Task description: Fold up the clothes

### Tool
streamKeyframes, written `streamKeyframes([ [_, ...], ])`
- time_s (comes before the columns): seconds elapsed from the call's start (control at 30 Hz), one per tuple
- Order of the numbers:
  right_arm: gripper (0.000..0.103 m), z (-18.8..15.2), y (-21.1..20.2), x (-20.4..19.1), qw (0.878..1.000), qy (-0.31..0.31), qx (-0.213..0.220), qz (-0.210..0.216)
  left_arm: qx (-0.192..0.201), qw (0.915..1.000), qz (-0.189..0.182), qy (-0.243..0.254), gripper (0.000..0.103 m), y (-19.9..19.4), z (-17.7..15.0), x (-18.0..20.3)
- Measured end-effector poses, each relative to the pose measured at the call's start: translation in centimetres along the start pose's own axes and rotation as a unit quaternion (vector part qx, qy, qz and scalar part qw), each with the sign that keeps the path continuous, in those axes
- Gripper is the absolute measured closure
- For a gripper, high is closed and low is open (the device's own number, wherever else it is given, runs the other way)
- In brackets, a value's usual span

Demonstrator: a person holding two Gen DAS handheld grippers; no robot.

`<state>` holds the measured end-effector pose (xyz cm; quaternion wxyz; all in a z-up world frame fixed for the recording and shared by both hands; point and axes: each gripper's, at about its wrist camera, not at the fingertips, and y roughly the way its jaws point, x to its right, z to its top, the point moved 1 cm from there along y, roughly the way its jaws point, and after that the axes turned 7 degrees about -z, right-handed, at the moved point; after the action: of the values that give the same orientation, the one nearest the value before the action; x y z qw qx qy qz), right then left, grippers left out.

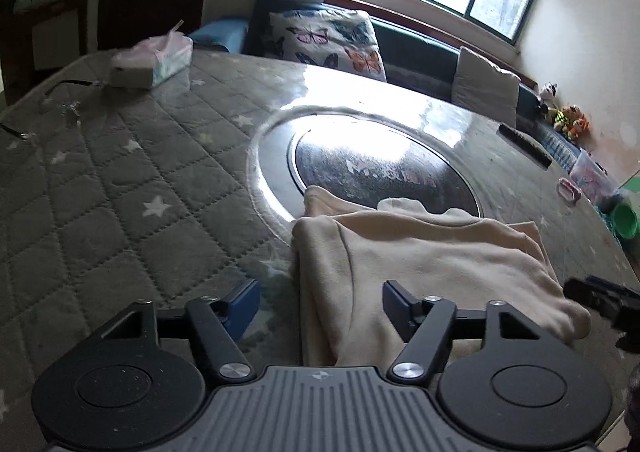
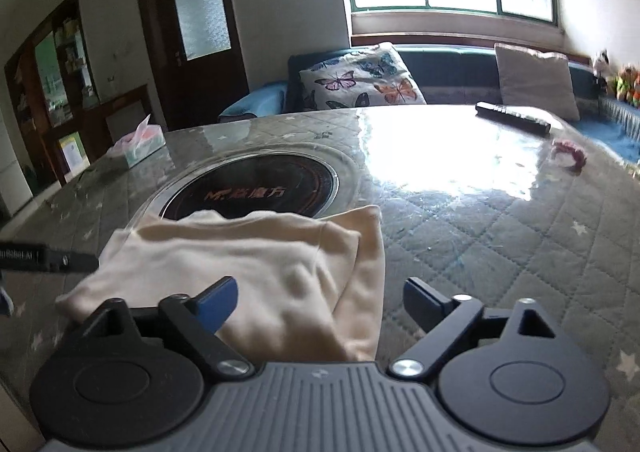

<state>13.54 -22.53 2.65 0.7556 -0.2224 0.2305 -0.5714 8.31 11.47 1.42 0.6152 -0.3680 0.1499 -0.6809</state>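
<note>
A cream garment (image 1: 424, 268) lies folded in a bundle on the glass-topped table, partly over the round black cooktop (image 1: 380, 168). My left gripper (image 1: 320, 304) is open and empty, its jaws straddling the garment's left edge. In the right wrist view the same garment (image 2: 248, 264) lies ahead, and my right gripper (image 2: 320, 302) is open and empty over its right edge. The right gripper's black body shows at the right edge of the left wrist view (image 1: 604, 300); the left gripper's finger shows at the left of the right wrist view (image 2: 44, 256).
The table (image 1: 100, 204) has a grey quilted star cover under glass. A tissue box (image 1: 154, 60) stands at the far left, a remote control (image 2: 514, 118) and a pink item (image 2: 570, 154) at the far right. A sofa with cushions (image 2: 360, 80) runs behind.
</note>
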Motion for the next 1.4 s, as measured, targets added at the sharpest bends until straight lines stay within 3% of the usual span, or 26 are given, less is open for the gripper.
streamKeyframes([
  [0.1, 0.031, 0.7, 1.5, 0.7, 1.000, 0.016, -0.009, 0.003, -0.009, 0.9999, -0.006, 0.002, 0.038, 0.8, 0.1, 0.2],
  [0.27, 0.043, 1.4, 3.7, 1.7, 0.999, 0.040, -0.023, -0.002, -0.017, 0.9997, -0.017, 0.003, 0.053, 1.6, 0.4, 0.2],
  [0.43, 0.054, 1.2, 5.6, 2.3, 0.998, 0.060, -0.038, 0.003, -0.022, 0.9995, -0.022, 0.008, 0.053, 1.8, 0.6, 0.5],
  [0.53, 0.064, 1.0, 6.0, 2.0, 0.998, 0.052, -0.035, 0.006, -0.027, 0.9992, -0.026, 0.013, 0.059, 2.1, 0.7, 0.7],
  [0.6, 0.078, 1.0, 6.1, 2.0, 0.998, 0.054, -0.034, 0.009, -0.030, 0.9990, -0.031, 0.012, 0.063, 2.2, 0.8, 0.7],
  [0.87, 0.076, 1.1, 6.6, 2.3, 0.997, 0.060, -0.030, 0.026, -0.034, 0.9991, -0.024, 0.000, 0.061, 2.4, 1.1, 0.7],
  [0.97, 0.087, 1.1, 6.6, 2.1, 0.997, 0.056, -0.030, 0.035, -0.034, 0.9993, -0.015, -0.002, 0.059, 2.5, 1.2, 1.0],
  [1.13, 0.091, 1.0, 6.3, 2.2, 0.997, 0.064, -0.027, 0.041, -0.025, 0.9995, 0.013, 0.010, 0.054, 2.6, 1.0, 1.6],
  [1.2, 0.091, 1.0, 6.0, 2.4, 0.996, 0.068, -0.023, 0.044, -0.029, 0.9995, 0.007, 0.012, 0.060, 2.7, 1.0, 1.6],
  [1.23, 0.091, 1.0, 5.9, 2.4, 0.996, 0.070, -0.022, 0.047, -0.032, 0.9995, -0.005, 0.008, 0.072, 2.7, 1.1, 1.5],
  [1.27, 0.092, 1.0, 5.8, 2.5, 0.996, 0.072, -0.020, 0.048, -0.033, 0.9994, -0.014, -0.001, 0.076, 2.8, 1.2, 1.3],
  [1.4, 0.092, 0.8, 5.0, 2.9, 0.995, 0.088, -0.005, 0.053, -0.025, 0.9994, -0.023, 0.002, 0.084, 2.2, 1.7, 1.9],
])
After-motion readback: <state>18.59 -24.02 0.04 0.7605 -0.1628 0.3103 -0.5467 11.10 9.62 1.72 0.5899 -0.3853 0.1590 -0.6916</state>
